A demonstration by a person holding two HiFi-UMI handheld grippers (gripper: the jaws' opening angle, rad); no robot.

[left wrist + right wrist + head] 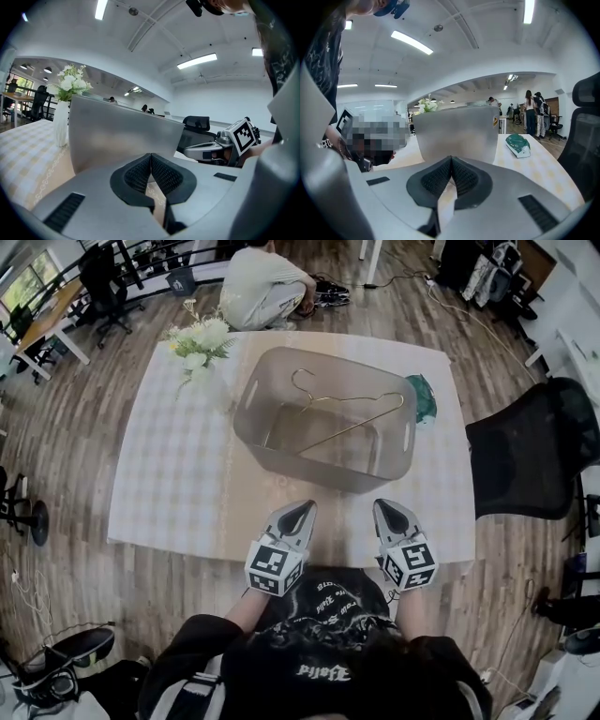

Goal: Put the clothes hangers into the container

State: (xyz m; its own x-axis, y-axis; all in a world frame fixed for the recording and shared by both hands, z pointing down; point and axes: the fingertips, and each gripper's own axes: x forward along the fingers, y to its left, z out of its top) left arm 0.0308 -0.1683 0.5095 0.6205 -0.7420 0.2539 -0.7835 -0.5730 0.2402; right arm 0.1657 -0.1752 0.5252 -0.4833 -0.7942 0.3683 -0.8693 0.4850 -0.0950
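Left gripper (151, 158): jaws pressed together with nothing between the pads; held low over the near edge of the table, aimed at the container's near wall.
Right gripper (451, 160): jaws together and empty; just right of the left gripper, apart from it, tips about level with it.
Container (311, 468): grey translucent tub straight ahead of both tips, near but not touching; near wall fills the middle of both gripper views.
Clothes hanger (354, 424): gold wire, inside the container beyond both tips; lies aslant across the interior, hook toward the far left.
Vase of white flowers (200, 341): ahead and left of the left gripper, by the container's far left corner.
Green object (423, 397): ahead and right of the right gripper, on the table just beside the container's right end.
Table (178, 474): pale checked cloth, beneath both grippers.
Office chair (530, 451): black, off to the right of the right gripper, past the table edge.
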